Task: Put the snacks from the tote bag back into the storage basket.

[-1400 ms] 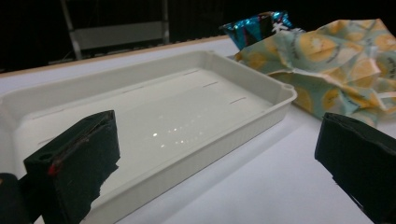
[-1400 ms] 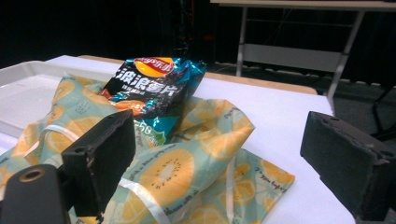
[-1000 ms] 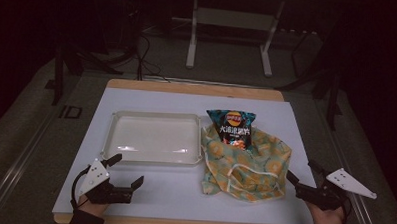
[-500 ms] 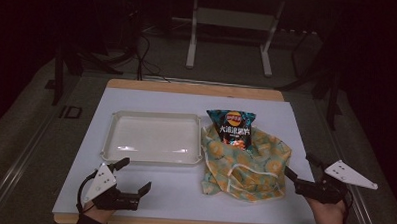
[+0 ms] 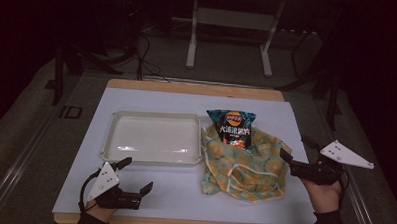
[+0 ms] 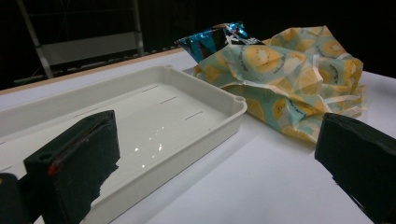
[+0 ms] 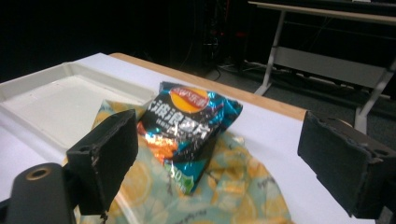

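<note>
A crisps bag [image 5: 231, 126] [image 7: 187, 126] in blue foil lies on a crumpled cloth bag [image 5: 242, 163] [image 6: 289, 74] printed with yellow fruit slices, right of the table's middle. An empty white tray [image 5: 153, 139] [image 6: 140, 116] sits to its left. My left gripper [image 5: 136, 176] [image 6: 219, 163] is open near the front edge, just below the tray, with its jaws aimed at the tray's corner and the cloth bag. My right gripper [image 5: 295, 150] [image 7: 224, 158] is open at the cloth bag's right edge, with its jaws aimed at the crisps bag. Neither gripper holds anything.
The table [image 5: 137, 97] has a white top with a wooden strip along its far edge. Beyond it stand a metal frame [image 5: 229, 28] and cables on a dark floor. Bare tabletop lies in front of the tray and behind it.
My left gripper has swung from beside the tray's front left corner toward the front edge and turned rightward. My right gripper has crept slightly up and toward the cloth bag.
</note>
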Available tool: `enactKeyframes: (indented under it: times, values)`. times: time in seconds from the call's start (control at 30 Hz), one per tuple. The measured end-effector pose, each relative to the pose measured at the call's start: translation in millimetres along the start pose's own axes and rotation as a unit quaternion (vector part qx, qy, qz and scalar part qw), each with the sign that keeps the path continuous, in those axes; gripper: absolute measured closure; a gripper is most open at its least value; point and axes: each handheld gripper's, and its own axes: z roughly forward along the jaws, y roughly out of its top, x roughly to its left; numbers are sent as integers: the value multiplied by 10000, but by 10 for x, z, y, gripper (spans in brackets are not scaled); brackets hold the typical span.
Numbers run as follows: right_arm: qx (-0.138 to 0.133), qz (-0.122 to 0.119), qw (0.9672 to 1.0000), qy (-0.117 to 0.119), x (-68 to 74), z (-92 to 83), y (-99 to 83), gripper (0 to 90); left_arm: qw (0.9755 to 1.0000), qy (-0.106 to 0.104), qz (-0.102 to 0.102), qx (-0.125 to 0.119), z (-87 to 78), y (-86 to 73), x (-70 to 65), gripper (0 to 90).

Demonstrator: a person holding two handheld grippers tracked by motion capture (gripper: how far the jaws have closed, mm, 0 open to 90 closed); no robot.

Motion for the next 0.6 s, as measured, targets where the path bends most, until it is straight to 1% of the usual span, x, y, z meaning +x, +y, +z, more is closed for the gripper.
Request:
enactKeyframes:
  times: [0.13,0.2,0.27,0.33,0.4,0.43,0.57,0.6]
  values:
    - [19,-66,10000,25,-11,89,120,121,10000,4,-2,-7,-1,2,1,4]
    - [50,-113,9999,22,-25,173,217,128,10000,15,-8,-11,-5,4,6,4]
    - [53,-152,9999,22,-40,223,275,129,10000,25,-16,-19,-5,4,9,4]
    - [45,-140,9999,43,-45,243,296,131,10000,30,-20,-15,-5,3,10,4]
    - [47,-140,9999,65,-66,321,373,135,10000,27,-14,-7,-3,4,10,4]
    - [47,-140,9999,65,-66,321,373,135,10000,24,-11,-6,-3,4,10,4]
    - [113,-192,9997,58,-99,473,467,143,10000,16,10,9,-1,3,13,4]
    - [113,-192,9997,58,-99,473,467,143,10000,17,9,6,1,3,13,4]
